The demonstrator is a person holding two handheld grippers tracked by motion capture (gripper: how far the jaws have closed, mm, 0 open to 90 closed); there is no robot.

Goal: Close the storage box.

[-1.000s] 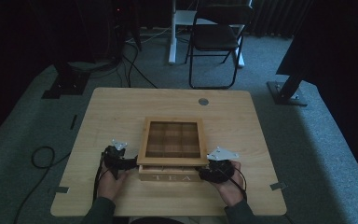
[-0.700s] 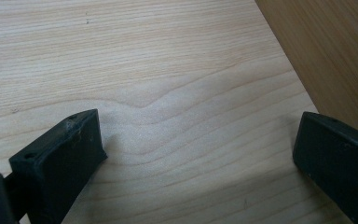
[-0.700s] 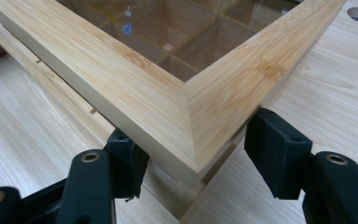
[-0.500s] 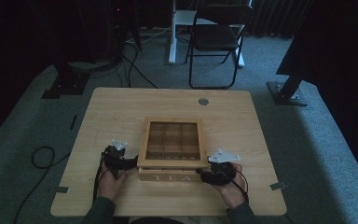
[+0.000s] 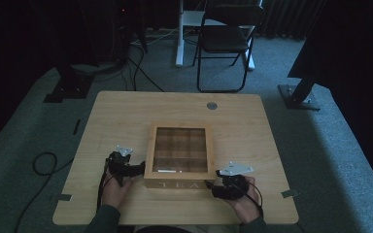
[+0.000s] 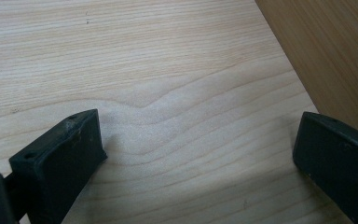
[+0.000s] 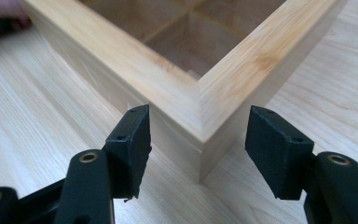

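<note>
A wooden tea box [image 5: 179,150] with a glass lid and "TEA" on its front stands in the middle of the table [image 5: 126,116]. My left gripper [image 5: 138,169] rests by the box's left side near the front. In the left gripper view it [image 6: 196,140] is open, with bare tabletop between the jaws and the box wall [image 6: 335,46] at upper right. My right gripper [image 5: 212,187] is at the box's front right corner. In the right gripper view it [image 7: 200,135] is open. The pads stand on either side of the box corner [image 7: 242,70] with a gap on each side.
A small grey disc [image 5: 211,105] is set in the table near its far edge. Beyond the table are a black folding chair [image 5: 226,39], stand bases [image 5: 298,97] and cables on the carpet [image 5: 43,162]. Both hands rest near the table's front edge.
My right gripper has shifted slightly toward the table's near edge, staying at the box's front right corner. The left gripper and the box have not moved.
</note>
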